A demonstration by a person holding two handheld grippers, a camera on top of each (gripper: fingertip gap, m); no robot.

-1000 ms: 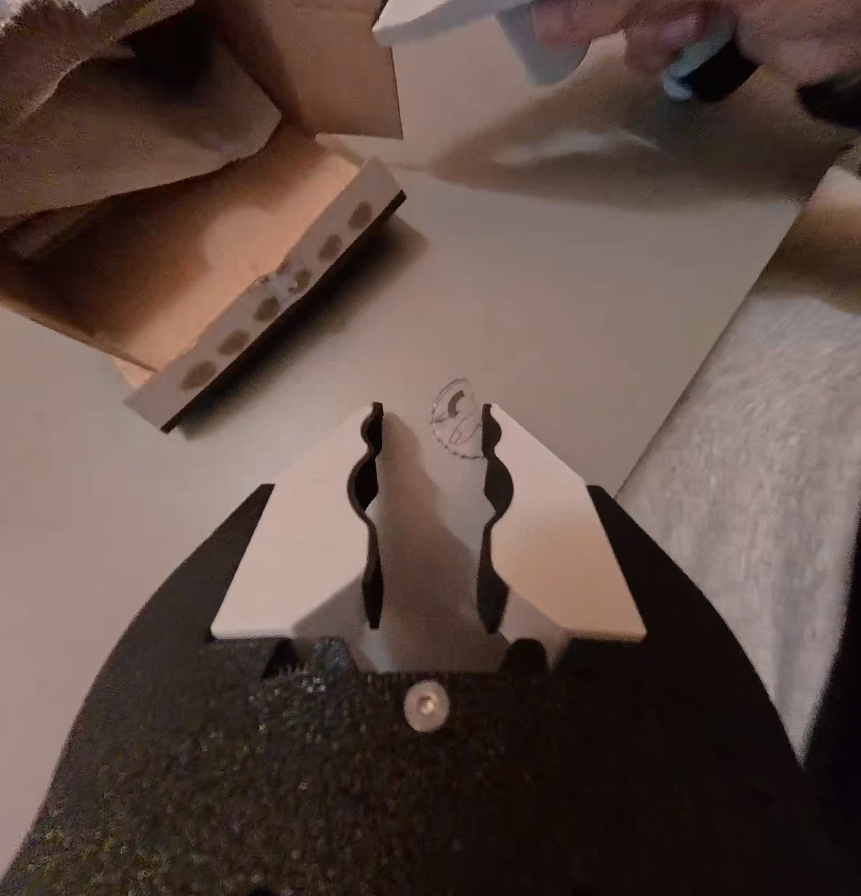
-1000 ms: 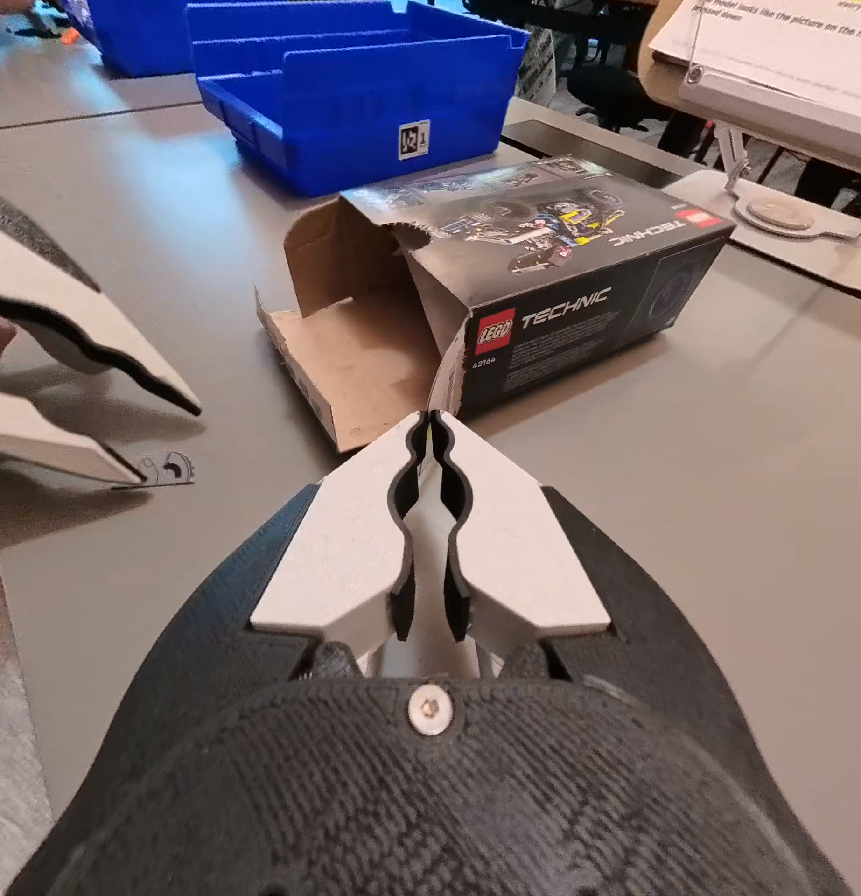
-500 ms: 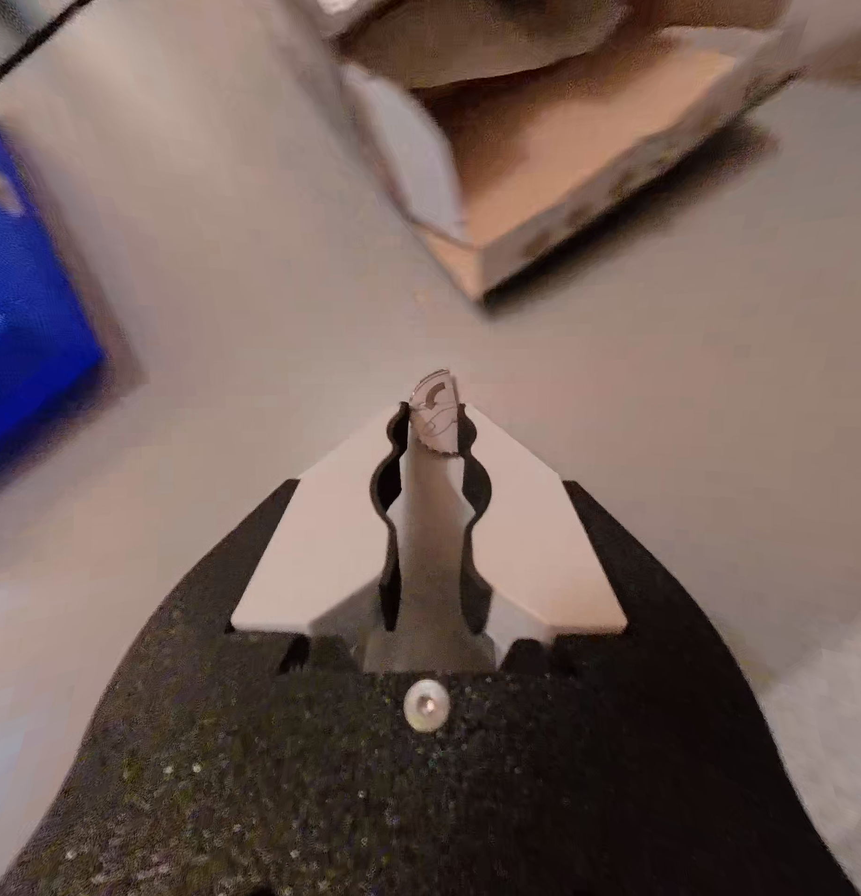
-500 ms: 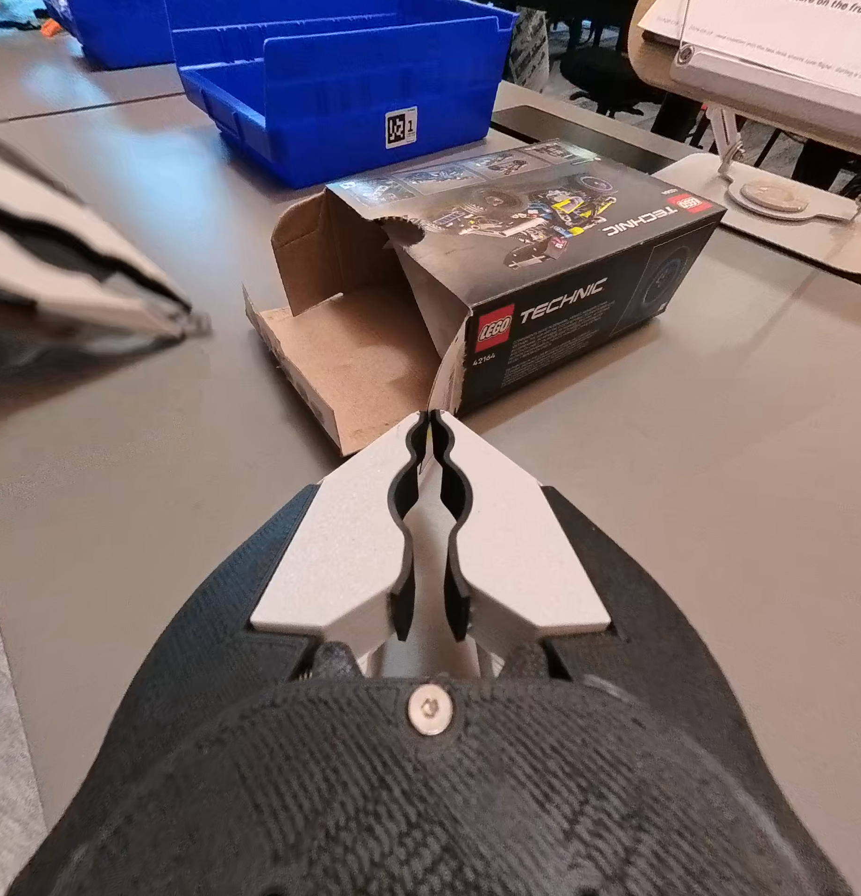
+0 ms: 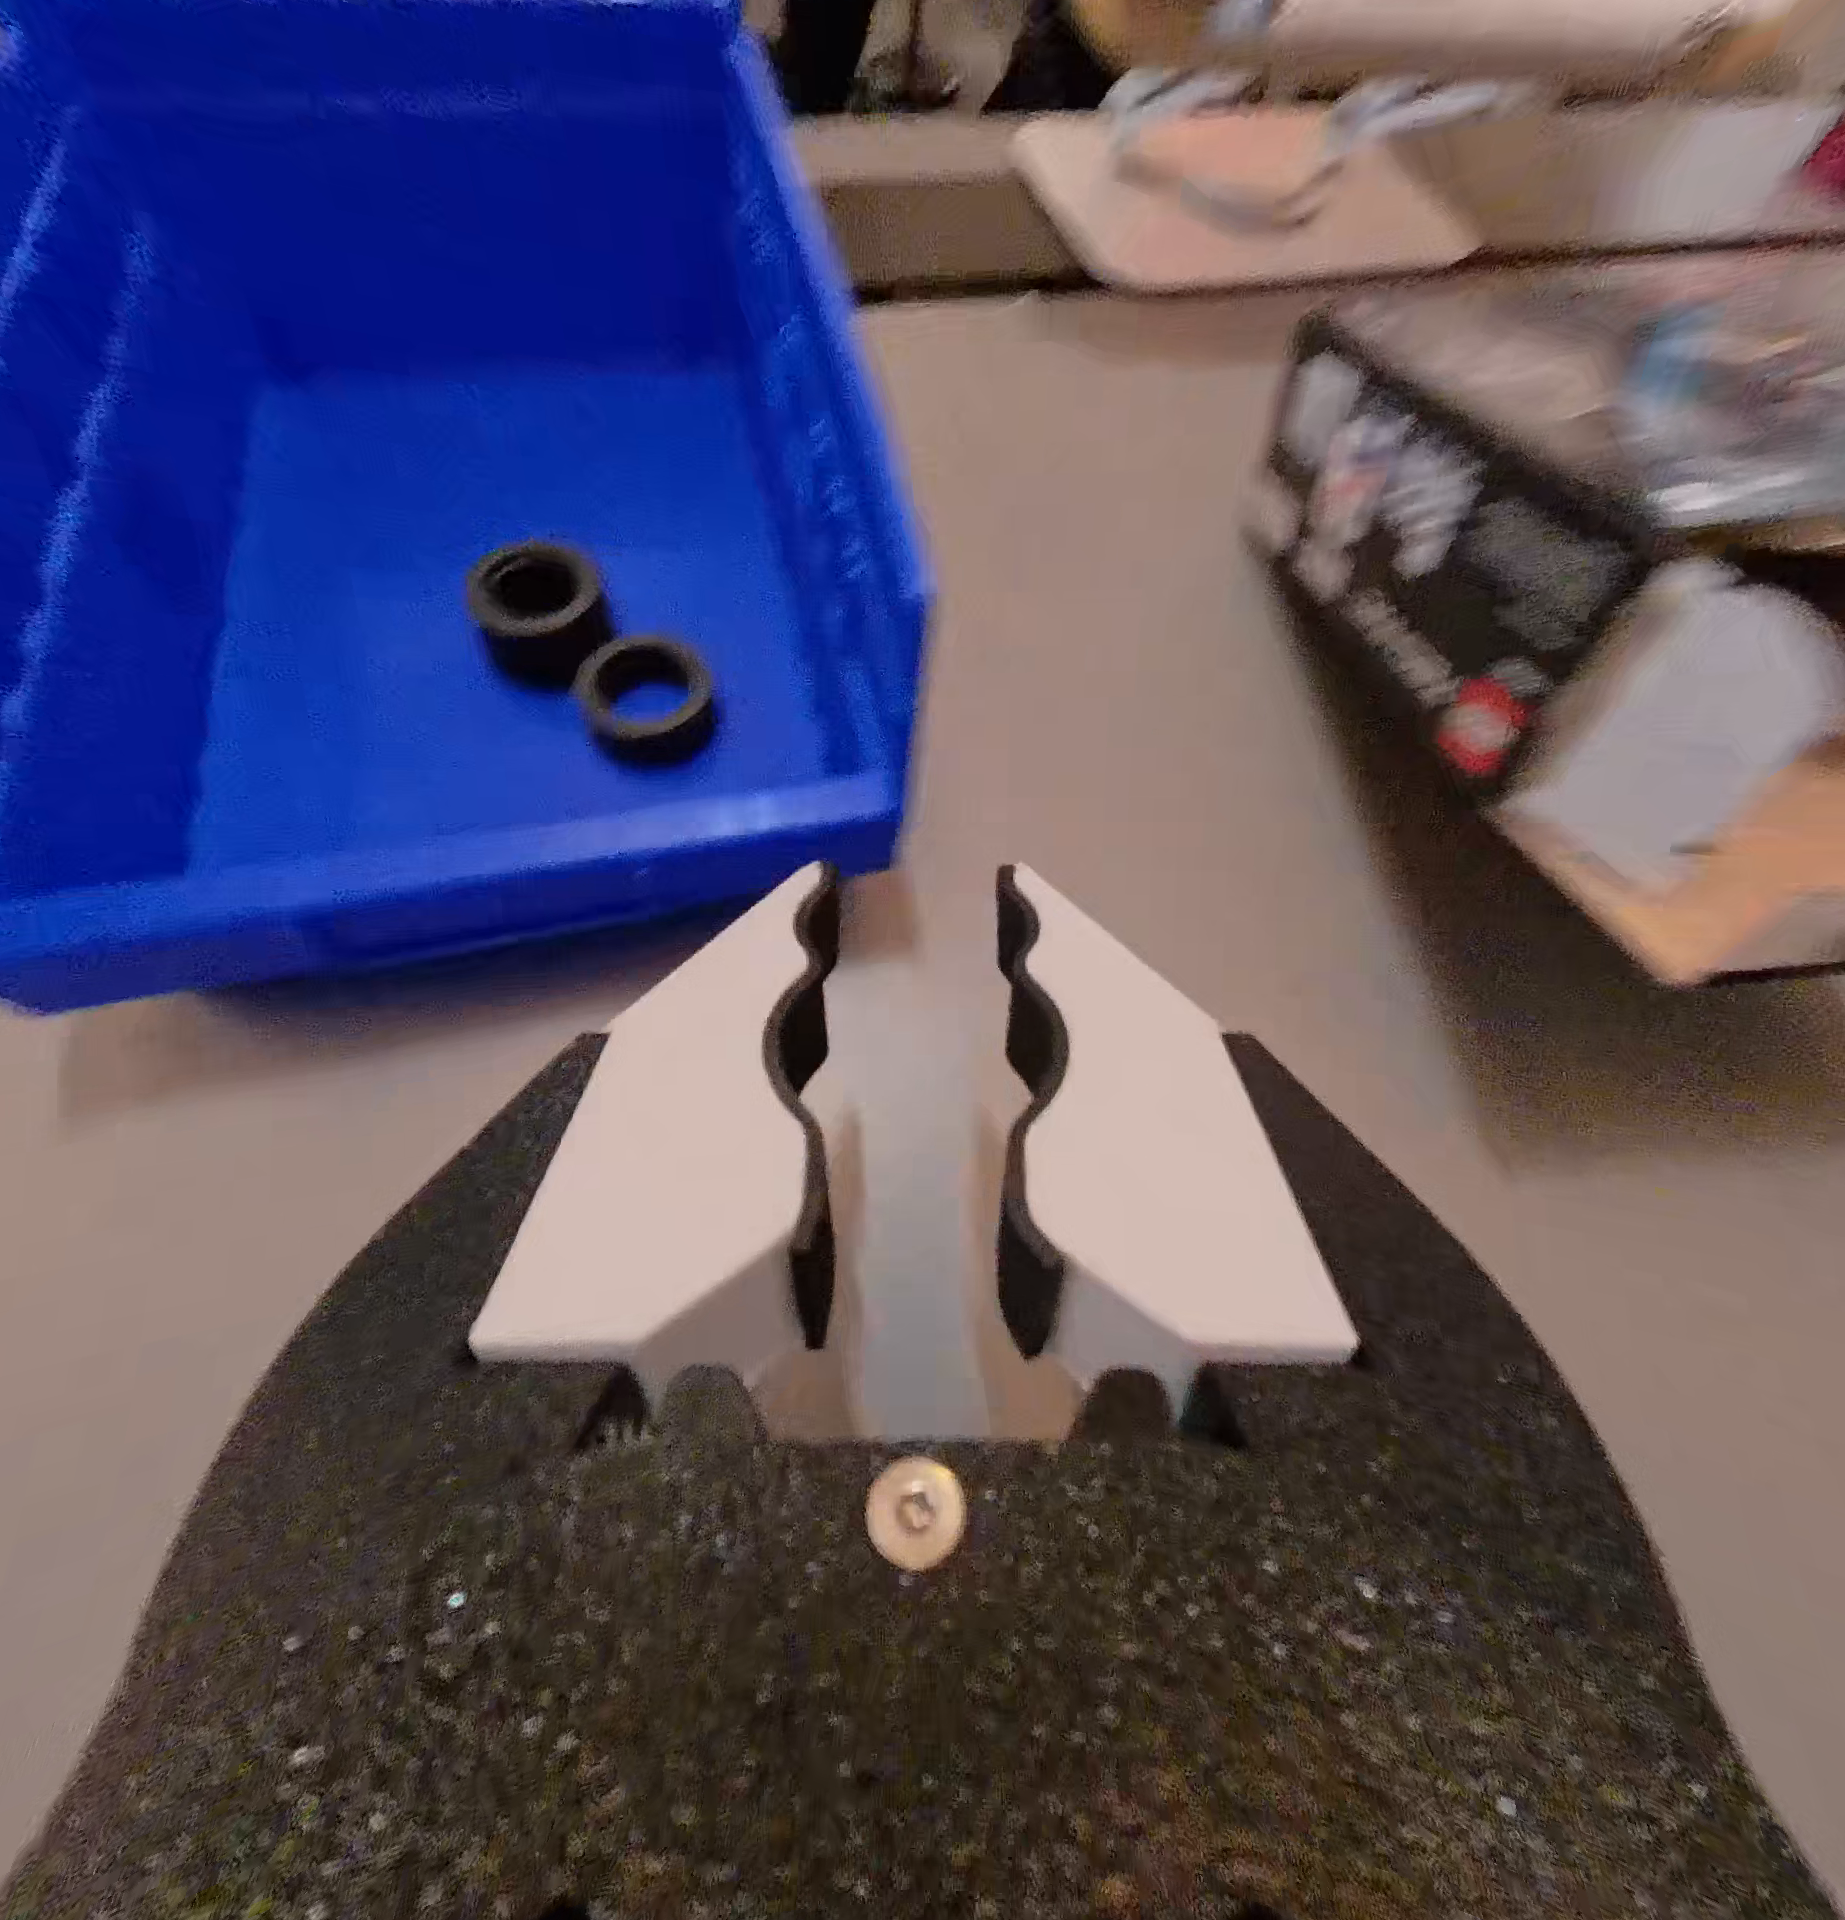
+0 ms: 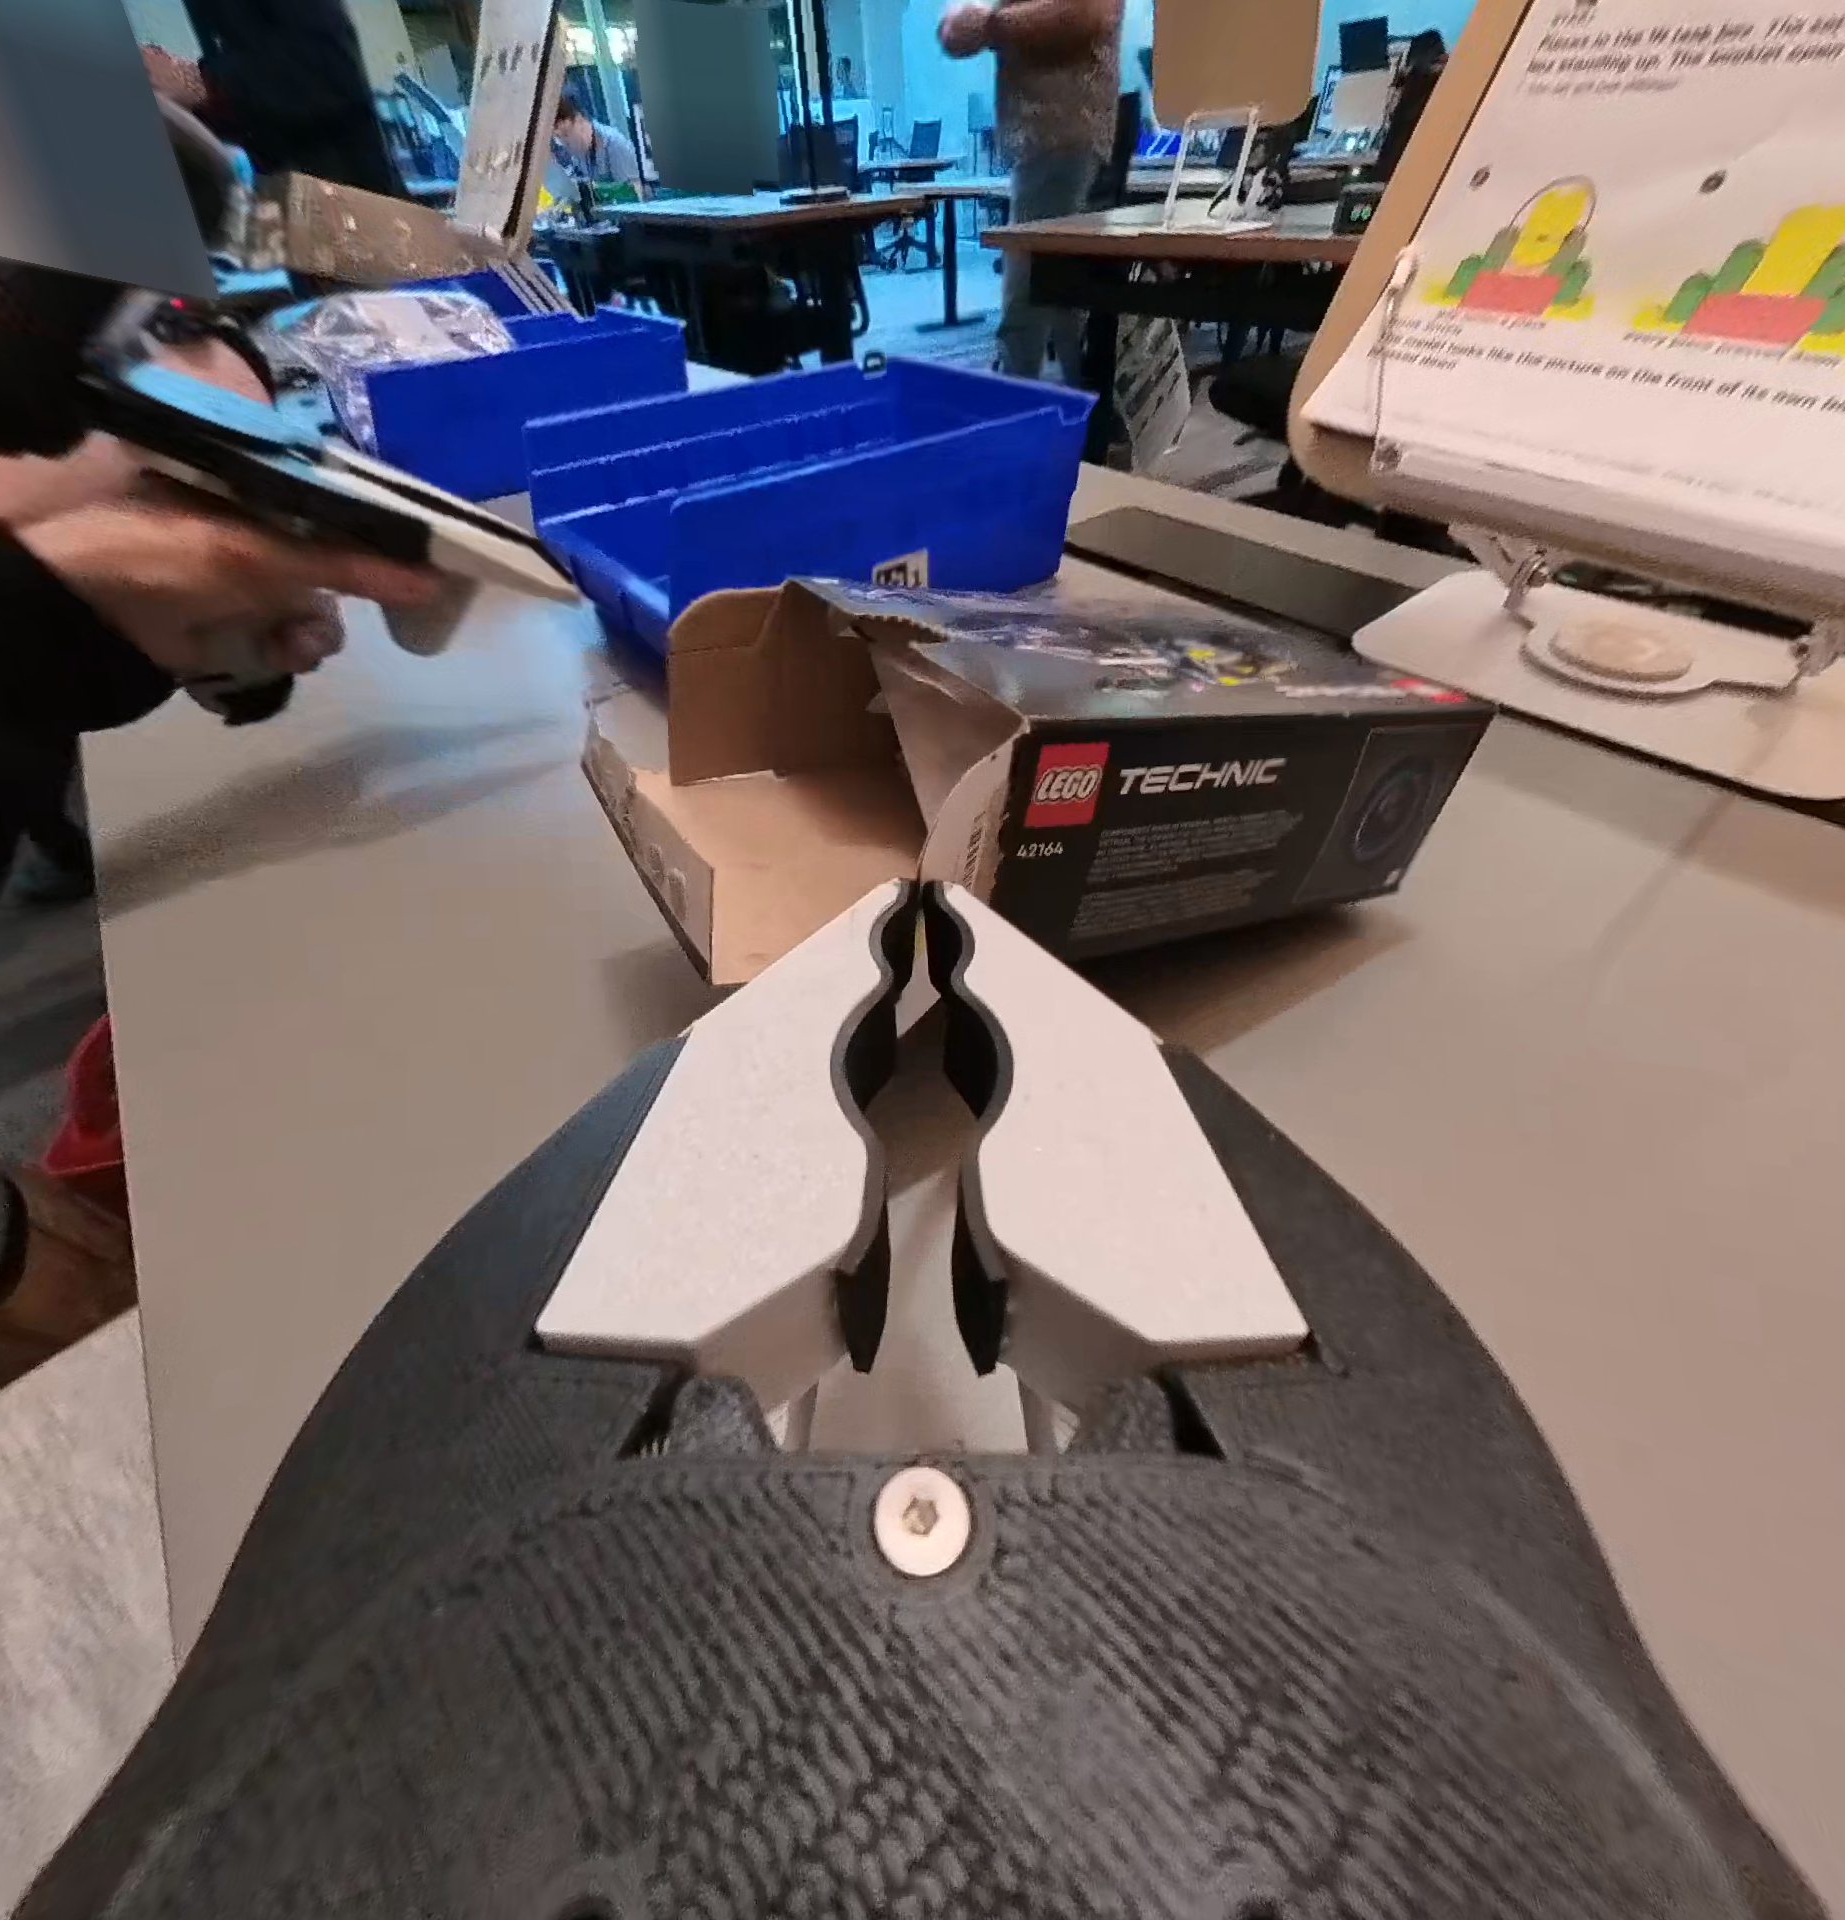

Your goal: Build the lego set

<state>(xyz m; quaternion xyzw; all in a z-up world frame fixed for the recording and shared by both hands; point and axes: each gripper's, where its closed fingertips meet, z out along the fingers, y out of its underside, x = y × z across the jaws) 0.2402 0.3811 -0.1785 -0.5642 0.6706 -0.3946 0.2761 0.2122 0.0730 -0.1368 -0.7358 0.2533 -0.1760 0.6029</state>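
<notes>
- The left wrist view is smeared by motion: the lego box (image 5: 1500, 582) at its right edge is blurred, its far end cut off, and its printing cannot be made out there.
- The right wrist view shows the same box sharply, lying on the grey table (image 6: 1520, 1195) with its torn near end open and brown flaps spread; what is inside stays hidden. It carries a red logo patch and white lettering on a black side.
- A stand (image 6: 1624, 343) at the table's far right corner holds a printed sheet with coloured brick drawings, its upper part cut off.
- Only the left wrist view looks into the blue bin (image 5: 409, 914): two black tyres (image 5: 596, 655) lie touching on its floor, toward the near wall.
- The left gripper (image 5: 918, 883) hovers just by the bin's near right corner, jaws parted with a clear gap and nothing between them.
- The right gripper (image 6: 919, 888) points at the box's torn end, tips closed together on nothing.
- In the right wrist view the left gripper appears at the left edge, held in a blurred hand (image 6: 211, 613).
</notes>
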